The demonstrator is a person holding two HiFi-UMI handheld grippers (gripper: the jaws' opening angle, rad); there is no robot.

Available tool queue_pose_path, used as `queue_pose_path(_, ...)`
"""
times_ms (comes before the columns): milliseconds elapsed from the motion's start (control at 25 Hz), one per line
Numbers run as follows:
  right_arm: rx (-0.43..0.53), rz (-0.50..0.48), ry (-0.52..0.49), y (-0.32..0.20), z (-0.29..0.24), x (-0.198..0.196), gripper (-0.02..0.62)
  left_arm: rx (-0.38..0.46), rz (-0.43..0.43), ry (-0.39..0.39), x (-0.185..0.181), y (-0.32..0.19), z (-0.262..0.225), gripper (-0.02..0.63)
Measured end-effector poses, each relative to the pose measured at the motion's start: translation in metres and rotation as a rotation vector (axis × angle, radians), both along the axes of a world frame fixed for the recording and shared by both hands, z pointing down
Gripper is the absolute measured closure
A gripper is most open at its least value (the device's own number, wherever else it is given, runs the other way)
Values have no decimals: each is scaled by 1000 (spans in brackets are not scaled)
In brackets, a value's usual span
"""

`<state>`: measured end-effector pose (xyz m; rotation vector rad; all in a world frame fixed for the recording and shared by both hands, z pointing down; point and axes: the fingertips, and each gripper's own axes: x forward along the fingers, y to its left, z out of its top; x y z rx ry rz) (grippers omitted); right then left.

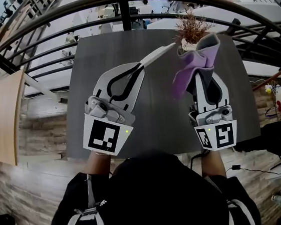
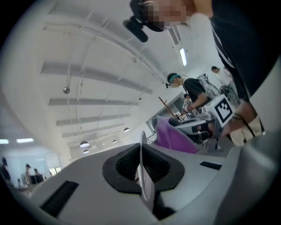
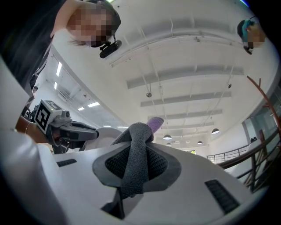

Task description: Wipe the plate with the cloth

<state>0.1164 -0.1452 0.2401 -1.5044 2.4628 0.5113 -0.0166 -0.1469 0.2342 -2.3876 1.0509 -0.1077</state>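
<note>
Because the left gripper (image 1: 139,70) is clamped on the rim of the thin white round plate (image 1: 158,54), holding it edge-on above the dark grey table (image 1: 98,53) and pointing toward one o'clock, it meets the purple-and-grey cloth (image 1: 197,60) pinched in the right gripper (image 1: 204,77), likely for wiping.

We see bright, even light in all views, with faint, soft shadows. Ceiling lamps (image 2: 182,56) glow overhead and wash the white ceiling pale. Fisheye distortion bends the railing (image 1: 125,15) in the head view, the gripper views darken at the corners, and the nearest surfaces blur.
</note>
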Motion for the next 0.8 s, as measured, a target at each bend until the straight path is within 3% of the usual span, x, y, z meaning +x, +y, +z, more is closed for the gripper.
queue_pose_path(120, 7, -2, -3, 3, -4, 4, 534, 119, -46, -124, 6, 3, -2, 591)
queue_pose_path(280, 23, -10, -1, 7, -10, 3, 534, 184, -67, -236, 10, 6, 5, 591)
queue_pose_path(440, 40, -14, -3, 11, -17, 4, 534, 257, -66, -358, 17, 8, 11, 591)
queue_pose_path(800, 61, -47, -22, 21, -36, 5, 534, 508, -53, -723, 32, 18, 29, 589)
